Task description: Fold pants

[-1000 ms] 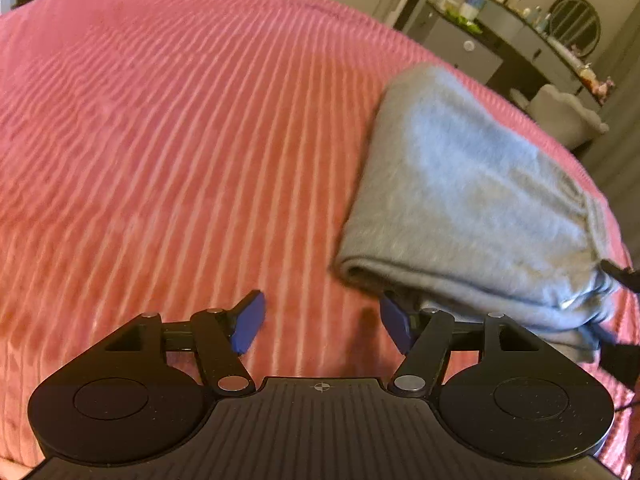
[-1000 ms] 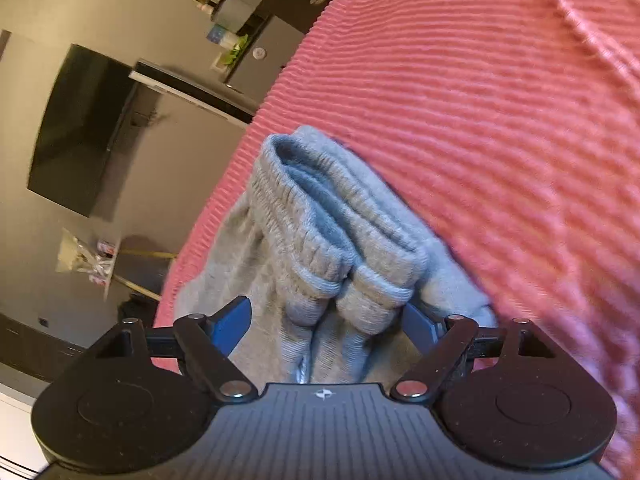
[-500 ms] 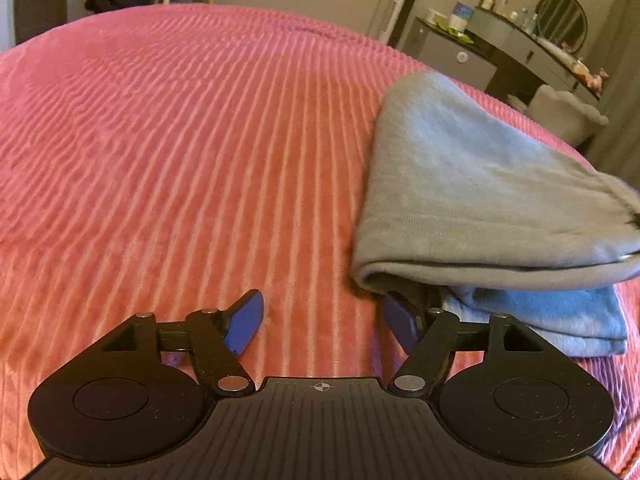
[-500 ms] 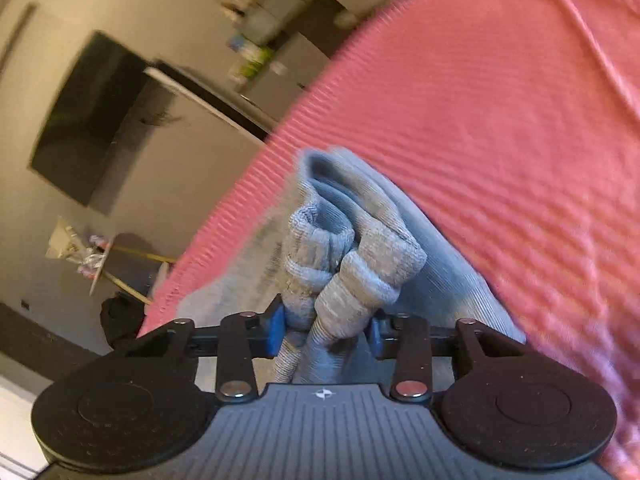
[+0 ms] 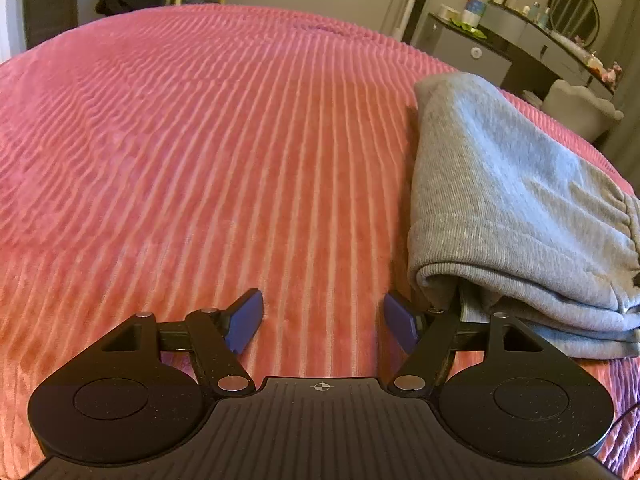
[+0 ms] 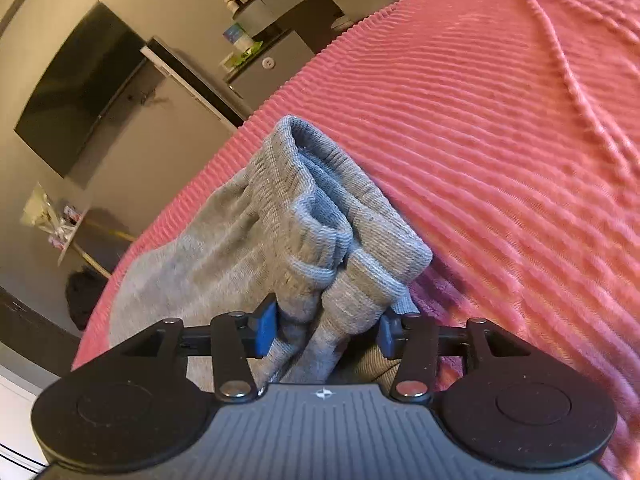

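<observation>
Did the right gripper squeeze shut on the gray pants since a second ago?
Yes. The right gripper has closed inward and now pinches the gray sweatpants lying on the pink bedspread.

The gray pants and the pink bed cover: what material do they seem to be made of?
Gray pants: probably soft cotton-blend jersey knit, matte, with ribbed elastic bands visible at the bunched edge. Pink bed cover: likely plush corduroy-style fleece, with raised parallel ridges catching a slight sheen.

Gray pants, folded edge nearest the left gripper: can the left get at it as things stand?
Probably yes. The left gripper is open over bare pink bedspread, and the gray pants lie just beside its right finger with nothing between. The right gripper grips the cuff end.
</observation>
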Tool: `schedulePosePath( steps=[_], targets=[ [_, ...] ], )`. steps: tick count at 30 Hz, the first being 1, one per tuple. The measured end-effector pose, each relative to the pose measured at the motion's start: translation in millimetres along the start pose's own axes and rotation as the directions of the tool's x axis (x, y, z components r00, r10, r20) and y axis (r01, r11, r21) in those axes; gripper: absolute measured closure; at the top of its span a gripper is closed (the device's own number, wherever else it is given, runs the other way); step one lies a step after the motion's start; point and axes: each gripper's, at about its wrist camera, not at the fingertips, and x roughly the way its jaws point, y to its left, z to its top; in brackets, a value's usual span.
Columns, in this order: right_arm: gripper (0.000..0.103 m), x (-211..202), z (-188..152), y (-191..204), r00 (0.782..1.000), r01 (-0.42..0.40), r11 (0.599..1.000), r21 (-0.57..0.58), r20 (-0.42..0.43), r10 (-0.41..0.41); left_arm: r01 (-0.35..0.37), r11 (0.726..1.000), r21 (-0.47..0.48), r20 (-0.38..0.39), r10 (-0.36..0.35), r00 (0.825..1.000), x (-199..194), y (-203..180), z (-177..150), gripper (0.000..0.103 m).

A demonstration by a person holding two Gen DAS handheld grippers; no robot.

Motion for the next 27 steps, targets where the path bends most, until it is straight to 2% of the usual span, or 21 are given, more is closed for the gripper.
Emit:
schedulePosePath(
  steps=[4, 6, 9, 10, 11, 13, 15, 17, 19, 21, 22, 25, 27],
  targets=[
    [0.04, -28, -2, 7, 0.997, 0.058, 0.998, -0.026, 0.05, -0.057, 0.0, 1.0, -0.014, -0.015, 0.0, 1.0, -4, 1, 2, 0.029],
    [0.039, -47, -1, 11, 0.992, 0.089, 0.993, -0.072, 0.096, -0.082, 0.001, 1.0, -0.016, -0.018, -0.002, 1.0, -6, 1, 2, 0.029],
    [0.04, -67, 6, 20, 0.981, 0.092, 0.985, -0.143, 0.182, -0.065, -0.004, 1.0, -0.012, -0.022, 0.003, 1.0, -10, 0, 4, 0.029],
    [0.046, -71, 7, 26, 0.977, 0.093, 0.98, -0.176, 0.207, -0.055, -0.01, 1.0, -0.012, -0.022, 0.009, 1.0, -12, -1, 5, 0.03],
    [0.057, -72, 6, 32, 0.972, 0.095, 0.972, -0.214, 0.232, -0.043, -0.022, 1.0, -0.011, -0.021, 0.021, 1.0, -14, -1, 6, 0.03],
    [0.067, -72, 3, 44, 0.966, 0.099, 0.951, -0.293, 0.259, -0.02, -0.041, 0.999, -0.017, 0.001, 0.041, 0.999, -24, -2, 9, 0.032],
    [0.07, -66, -1, 54, 0.971, 0.084, 0.935, -0.346, 0.241, 0.002, -0.034, 0.999, -0.032, 0.046, 0.035, 0.998, -38, -1, 13, 0.032],
    [0.07, -55, -7, 56, 0.978, 0.07, 0.936, -0.345, 0.207, 0.003, -0.014, 1.0, -0.014, 0.09, 0.016, 0.996, -48, -7, 22, 0.031],
    [0.07, -38, -11, 51, 0.985, 0.089, 0.937, -0.336, 0.172, -0.031, -0.015, 0.999, 0.042, 0.116, 0.01, 0.993, -51, -20, 35, 0.031],
    [0.071, -14, -16, 40, 0.989, 0.138, 0.945, -0.298, 0.092, -0.115, -0.018, 0.995, 0.102, 0.144, 0.003, 0.99, -49, -38, 52, 0.031],
    [0.073, -6, -21, 29, 0.991, 0.127, 0.957, -0.261, 0.071, -0.112, -0.015, 0.993, 0.12, 0.15, -0.004, 0.989, -47, -47, 60, 0.03],
    [0.07, -5, -29, 27, 0.99, 0.121, 0.95, -0.287, 0.107, -0.093, 0.018, 0.986, 0.165, 0.153, -0.044, 0.987, -31, -76, 86, 0.03],
    [0.067, -6, -31, 29, 0.99, 0.115, 0.949, -0.295, 0.108, -0.086, 0.009, 0.977, 0.215, 0.162, -0.045, 0.986, -17, -99, 99, 0.03]
  ],
)
